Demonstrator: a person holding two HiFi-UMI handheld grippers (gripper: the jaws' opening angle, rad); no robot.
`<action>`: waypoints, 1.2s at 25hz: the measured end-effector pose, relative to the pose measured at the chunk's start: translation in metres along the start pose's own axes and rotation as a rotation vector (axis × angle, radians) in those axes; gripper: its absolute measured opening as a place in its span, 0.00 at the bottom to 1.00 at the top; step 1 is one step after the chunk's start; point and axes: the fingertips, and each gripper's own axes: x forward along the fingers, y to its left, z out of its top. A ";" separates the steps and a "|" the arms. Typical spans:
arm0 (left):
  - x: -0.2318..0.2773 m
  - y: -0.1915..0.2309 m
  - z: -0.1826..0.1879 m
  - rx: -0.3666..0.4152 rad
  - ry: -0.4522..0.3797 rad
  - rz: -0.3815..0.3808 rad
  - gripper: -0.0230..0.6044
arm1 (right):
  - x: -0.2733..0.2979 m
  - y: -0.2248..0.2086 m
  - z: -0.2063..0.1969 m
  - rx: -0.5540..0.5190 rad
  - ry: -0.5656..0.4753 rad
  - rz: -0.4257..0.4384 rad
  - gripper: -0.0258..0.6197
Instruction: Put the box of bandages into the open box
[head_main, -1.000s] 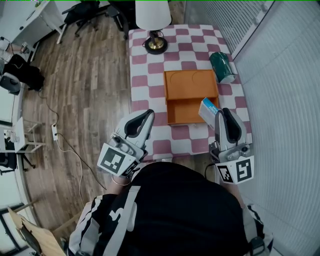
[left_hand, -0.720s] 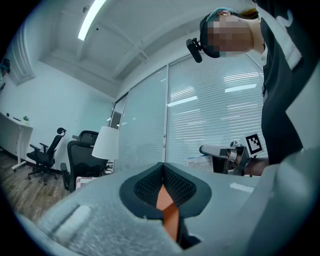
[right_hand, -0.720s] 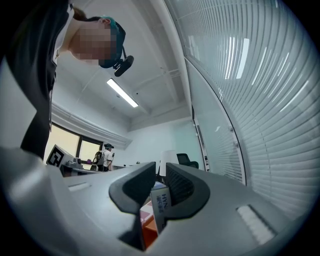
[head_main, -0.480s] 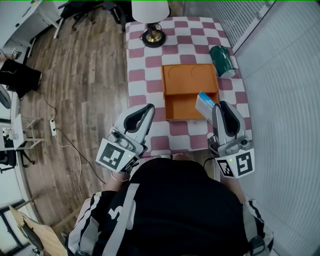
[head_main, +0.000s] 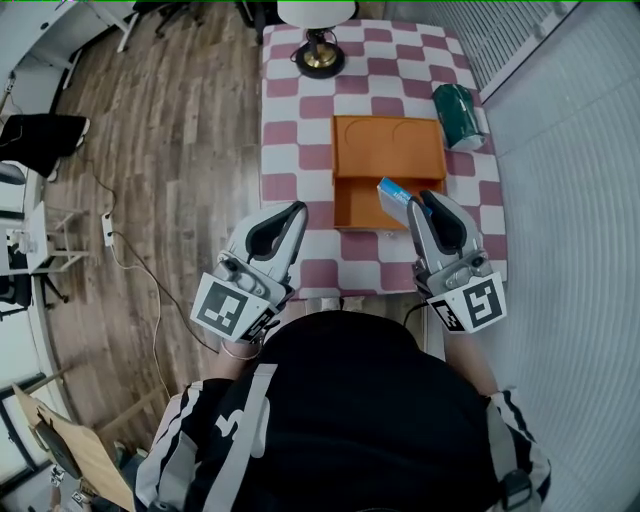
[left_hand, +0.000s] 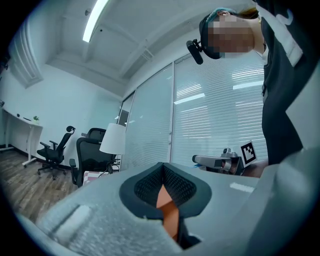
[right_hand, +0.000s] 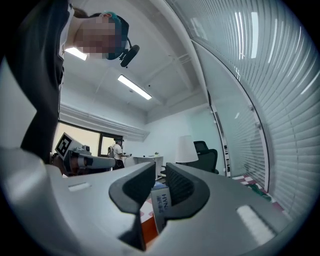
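Bandage box (head_main: 393, 197) clamped in the right gripper (head_main: 424, 206) — at the open orange box (head_main: 388, 148).
It hangs over that box's lower right part, perhaps touching the rim — hard to judge from above. Left gripper (head_main: 291, 214), jaws together on nothing, is by the checkered table (head_main: 300, 160) at its near left corner.

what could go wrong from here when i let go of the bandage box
1. The right tool holds the bandage box tilted over the right side of the open box, close to its wall. Released here, it might catch the rim and tip onto the table.
2. The left tool hangs off the table's front edge, so nothing steadies the open box. A downward nudge could slide it.
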 end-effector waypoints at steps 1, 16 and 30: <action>-0.001 0.000 -0.003 0.002 0.009 0.003 0.04 | 0.002 0.000 -0.005 0.006 0.008 0.015 0.14; -0.002 0.000 -0.008 0.011 0.033 0.028 0.04 | 0.029 0.015 -0.057 0.003 0.097 0.218 0.14; 0.000 -0.006 -0.002 0.003 0.003 0.026 0.04 | 0.024 0.030 -0.077 -0.006 0.107 0.338 0.14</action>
